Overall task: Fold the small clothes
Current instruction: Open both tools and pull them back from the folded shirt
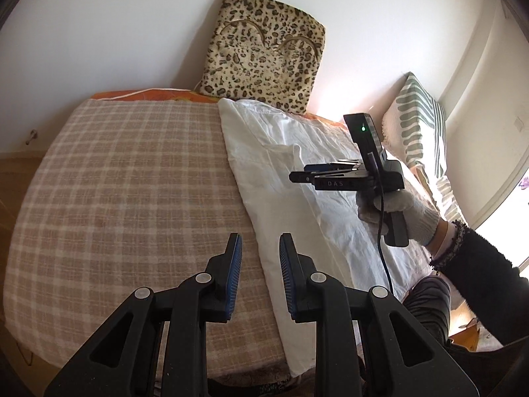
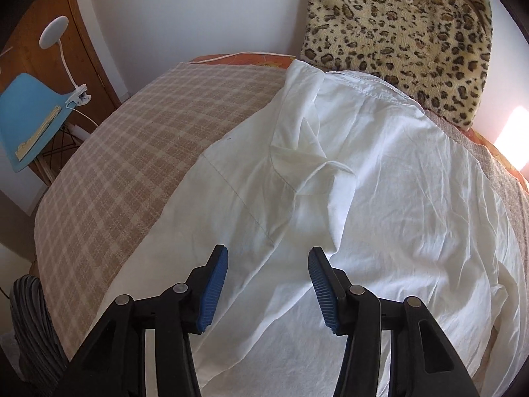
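Hovering above the white garment, both claws gape, gripping nothing.

A shirt lies spread on the blanket covering the bed, on the blanket's right part as the left wrist view shows it. Behind both, a cushion leans upright against the wall, its lower edge just behind the shirt's far end. Farther right along the bed stands a pillow. Left of the bed, in the right wrist view, a chair stands on the floor with a clip lamp fastened to it. The right gripper hangs above the shirt; the left gripper hangs over the blanket beside the shirt's left edge.
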Tool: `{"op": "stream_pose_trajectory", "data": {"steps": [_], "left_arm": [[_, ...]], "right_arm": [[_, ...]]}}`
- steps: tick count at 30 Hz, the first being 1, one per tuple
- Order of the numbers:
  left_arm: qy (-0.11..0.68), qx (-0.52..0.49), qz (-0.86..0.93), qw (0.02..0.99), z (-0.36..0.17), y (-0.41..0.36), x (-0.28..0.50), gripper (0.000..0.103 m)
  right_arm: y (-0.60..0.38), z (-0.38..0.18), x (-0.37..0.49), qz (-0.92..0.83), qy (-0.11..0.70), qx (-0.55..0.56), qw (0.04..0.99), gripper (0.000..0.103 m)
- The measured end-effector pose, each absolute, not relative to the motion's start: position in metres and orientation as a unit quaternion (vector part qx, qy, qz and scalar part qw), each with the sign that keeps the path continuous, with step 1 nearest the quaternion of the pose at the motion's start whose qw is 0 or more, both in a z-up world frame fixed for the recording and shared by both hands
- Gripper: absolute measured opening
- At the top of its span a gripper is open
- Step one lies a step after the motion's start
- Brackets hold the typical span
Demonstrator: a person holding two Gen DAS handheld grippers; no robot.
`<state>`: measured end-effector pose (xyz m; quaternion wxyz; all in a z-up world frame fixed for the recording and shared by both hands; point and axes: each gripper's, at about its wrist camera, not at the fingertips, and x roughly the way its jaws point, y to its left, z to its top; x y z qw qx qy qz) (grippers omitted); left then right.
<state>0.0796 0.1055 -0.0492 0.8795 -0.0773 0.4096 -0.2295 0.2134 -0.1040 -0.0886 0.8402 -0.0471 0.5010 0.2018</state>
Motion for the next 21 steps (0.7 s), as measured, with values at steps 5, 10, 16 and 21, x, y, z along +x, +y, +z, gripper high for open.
{"op": "stream_pose_trajectory", "data": {"steps": [5,10,16,21], "left_arm": [[0.437,-0.067,-0.271,0.855,-0.084,0.05,0.08,0.021],[0.455,-0.044,-0.304,0.836,-0.106,0.002,0.08,0.021],[0.459,-0.039,-0.344,0.819,-0.112,-0.042,0.078,0.021],[0.455,-0.048,-0.375,0.806,-0.11,-0.071,0.074,0.021]], "right_arm": [[-0.122,-0.057,0.217,0.187,0.471,-0.009,0.862,0.047],[-0.171,-0.025,0.202,0.16,0.448,0.054,0.878,0.048],[-0.254,0.001,0.159,0.11,0.422,0.09,0.895,0.052],[-0.328,0.002,0.119,0.046,0.419,0.099,0.902,0.054]]}}
